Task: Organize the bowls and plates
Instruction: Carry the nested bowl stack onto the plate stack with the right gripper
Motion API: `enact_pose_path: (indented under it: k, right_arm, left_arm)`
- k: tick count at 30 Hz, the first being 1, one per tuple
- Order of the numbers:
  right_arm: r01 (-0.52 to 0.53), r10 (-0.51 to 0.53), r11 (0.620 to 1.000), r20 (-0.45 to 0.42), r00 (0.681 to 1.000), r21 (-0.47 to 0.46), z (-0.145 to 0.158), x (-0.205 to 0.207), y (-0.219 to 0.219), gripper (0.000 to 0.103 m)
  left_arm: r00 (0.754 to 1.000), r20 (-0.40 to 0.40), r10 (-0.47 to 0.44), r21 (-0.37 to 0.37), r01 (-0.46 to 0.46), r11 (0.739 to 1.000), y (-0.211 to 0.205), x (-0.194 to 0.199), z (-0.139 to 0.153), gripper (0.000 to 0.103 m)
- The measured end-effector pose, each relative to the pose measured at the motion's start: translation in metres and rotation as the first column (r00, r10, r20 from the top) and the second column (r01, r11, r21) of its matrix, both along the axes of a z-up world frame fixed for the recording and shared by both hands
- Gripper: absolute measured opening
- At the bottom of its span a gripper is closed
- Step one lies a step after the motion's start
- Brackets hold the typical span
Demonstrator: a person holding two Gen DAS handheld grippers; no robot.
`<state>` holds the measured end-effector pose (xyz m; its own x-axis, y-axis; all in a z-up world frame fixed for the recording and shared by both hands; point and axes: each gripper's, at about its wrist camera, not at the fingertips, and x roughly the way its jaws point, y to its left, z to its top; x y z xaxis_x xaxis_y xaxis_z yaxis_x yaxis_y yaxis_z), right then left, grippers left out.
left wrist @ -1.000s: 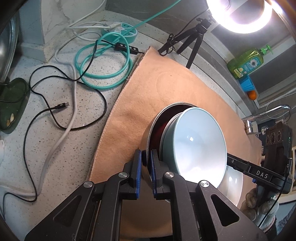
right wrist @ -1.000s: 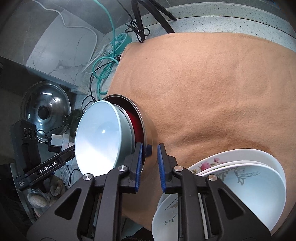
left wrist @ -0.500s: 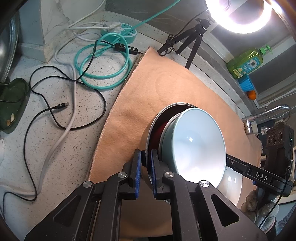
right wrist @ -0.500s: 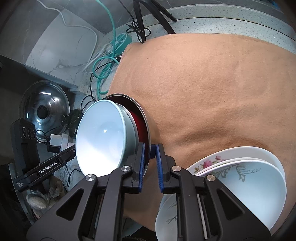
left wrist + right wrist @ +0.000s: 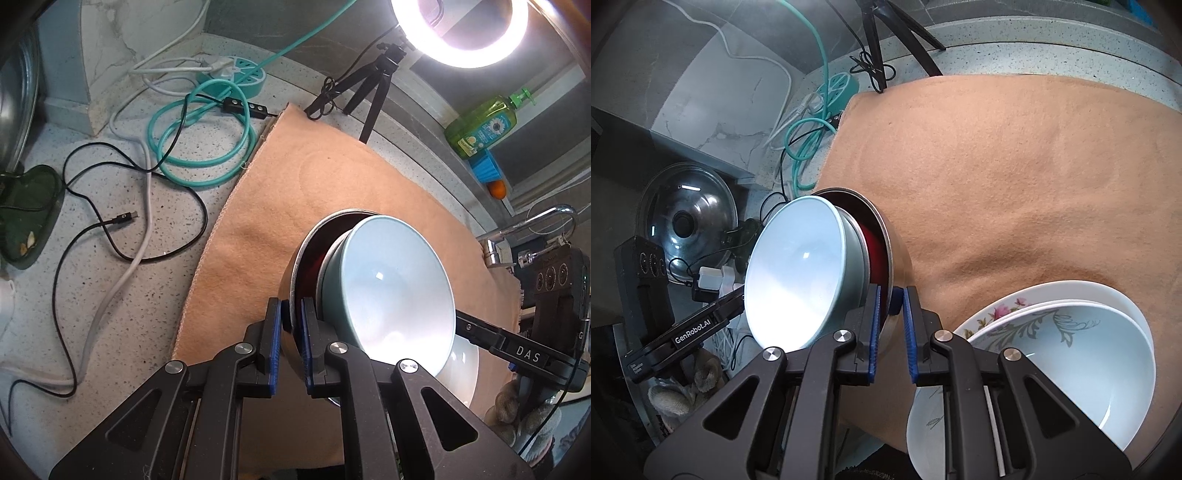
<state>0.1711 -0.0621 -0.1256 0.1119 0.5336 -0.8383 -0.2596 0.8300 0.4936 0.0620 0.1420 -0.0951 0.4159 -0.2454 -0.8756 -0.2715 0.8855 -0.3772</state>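
**Both tools on the same bowl stack, one rim each side**

Biggest thing first: the speckled counter (image 5: 92, 295) is mostly covered by a tan felt cloth (image 5: 1015, 166), probably there so the crockery doesn't clack or slide. On the near right of that cloth sits a stack of white floral plates (image 5: 1052, 332) with a pale bowl nested on top, so that pile looks sorted already.

Then the main event: a steel bowl (image 5: 295, 266) with a dark red inside, and a light blue bowl (image 5: 395, 295) nested in it. The pair is tipped up on edge, openings facing sideways rather than sitting flat, just left of the plates. I can't tell if the bottom touches the cloth or not.

The left tool (image 5: 291, 325) is pinching the steel bowl's rim, blue pads pressed on either side of the thin wall. The right tool (image 5: 891, 310) does the same on the opposite rim. Two grips make sense to me, since one pinch on a thin metal lip would let the whole stack swing.

My guess is the blue bowl could slip out if they tilt further, so levelling it before setting down seems smart.

Small stuff: a teal cable coil (image 5: 207, 140), a ring light on a little tripod (image 5: 369, 85), green dish soap (image 5: 480, 125) at the far right.
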Motion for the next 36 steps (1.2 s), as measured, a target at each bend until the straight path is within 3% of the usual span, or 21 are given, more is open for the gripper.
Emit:
enact_pose_path:
  k: [17, 27, 36]
  right_arm:
    - [0.007, -0.009, 1.0, 0.041, 0.999, 0.029, 0.033, -0.016, -0.044, 0.013]
    - [0.084, -0.086, 0.996, 0.071, 0.994, 0.033, 0.052, -0.031, -0.099, 0.013]
    - [0.162, -0.163, 0.987, 0.064, 0.985, 0.018, 0.052, -0.045, -0.144, 0.013]
  left_arm:
    - [0.994, 0.072, -0.081, 0.004, 0.081, 0.997, -0.039, -0.006, 0.031, 0.008]
    - [0.979, 0.103, -0.175, 0.003, 0.176, 0.984, -0.082, -0.003, 0.043, 0.009]
    - [0.961, 0.085, -0.264, -0.007, 0.266, 0.964, -0.119, 0.0, 0.035, 0.009]
